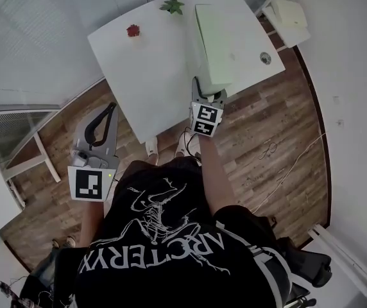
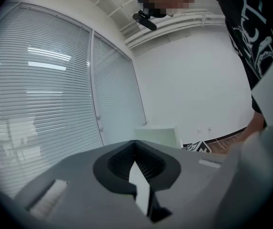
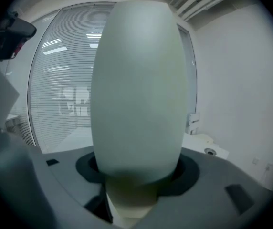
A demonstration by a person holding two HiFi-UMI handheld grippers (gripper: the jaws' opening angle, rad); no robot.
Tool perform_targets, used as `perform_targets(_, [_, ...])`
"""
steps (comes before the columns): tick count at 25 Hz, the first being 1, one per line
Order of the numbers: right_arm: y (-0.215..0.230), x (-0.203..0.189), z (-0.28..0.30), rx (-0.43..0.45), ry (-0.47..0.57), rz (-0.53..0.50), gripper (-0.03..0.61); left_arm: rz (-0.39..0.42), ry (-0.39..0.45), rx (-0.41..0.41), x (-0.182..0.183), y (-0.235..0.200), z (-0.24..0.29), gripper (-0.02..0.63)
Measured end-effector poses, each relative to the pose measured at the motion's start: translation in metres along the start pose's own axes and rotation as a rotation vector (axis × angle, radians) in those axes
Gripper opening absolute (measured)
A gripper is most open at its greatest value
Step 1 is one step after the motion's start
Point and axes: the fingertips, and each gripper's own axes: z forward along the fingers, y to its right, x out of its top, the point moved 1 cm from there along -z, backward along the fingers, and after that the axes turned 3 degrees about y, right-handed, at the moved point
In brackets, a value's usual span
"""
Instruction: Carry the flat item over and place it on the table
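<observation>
Right hand-held gripper [image 1: 207,97]: clamped on pale green board [image 1: 217,43] at its near edge, over desk's [image 1: 145,69] near-right corner.
Left hand-held gripper [image 1: 111,108]: jaws together, empty.
Handling: probably light, stiff; an edge hold suits.

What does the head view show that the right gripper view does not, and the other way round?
Only the head view: the left gripper over the wooden floor, plus a red flower and a green sprig on the white table. Only the right gripper view: ceiling pipes at the top right. Both: the pale green flat item clamped in the right gripper, and a small round thing on the table.
</observation>
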Motion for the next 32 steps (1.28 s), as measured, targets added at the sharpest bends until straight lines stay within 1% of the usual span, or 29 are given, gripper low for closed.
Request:
perform_targets(5, [-0.002, -0.010, 0.001, 0.010, 0.021, 0.004, 0.268, -0.007, -0.002, -0.007, -0.002, 0.001, 0.002, 0.011])
perform_targets(9, [-0.002, -0.011, 0.003, 0.026, 0.010, -0.003, 0.280, -0.002, -0.007, -0.020, -0.004, 0.002, 0.004, 0.011])
perform_targets(13, [-0.001, -0.013, -0.002, 0.039, -0.006, 0.014, 0.323, -0.007, 0.012, -0.029, -0.001, 0.003, 0.005, 0.011])
perform_targets(16, [-0.001, -0.003, -0.014, 0.039, 0.009, 0.022, 0.331, -0.002, 0.026, -0.040, 0.002, 0.004, 0.005, 0.011])
perform_targets(20, [0.003, 0.034, -0.051, 0.065, 0.083, 0.020, 0.333, 0.002, 0.054, -0.066, 0.007, 0.010, 0.011, 0.011])
perform_targets(25, [0.009, 0.107, -0.114, 0.100, 0.213, 0.010, 0.331, -0.012, 0.101, -0.099, 0.016, 0.013, 0.026, 0.011])
perform_targets(27, [0.008, 0.137, -0.134, 0.122, 0.258, -0.017, 0.331, -0.017, 0.126, -0.108, 0.023, 0.013, 0.031, 0.011])
perform_targets(30, [0.009, 0.170, -0.152, 0.134, 0.301, -0.052, 0.331, -0.016, 0.163, -0.120, 0.032, 0.013, 0.037, 0.011])
perform_targets(32, [0.012, 0.186, -0.157, 0.118, 0.325, -0.066, 0.330, -0.018, 0.188, -0.124, 0.036, 0.014, 0.039, 0.011])
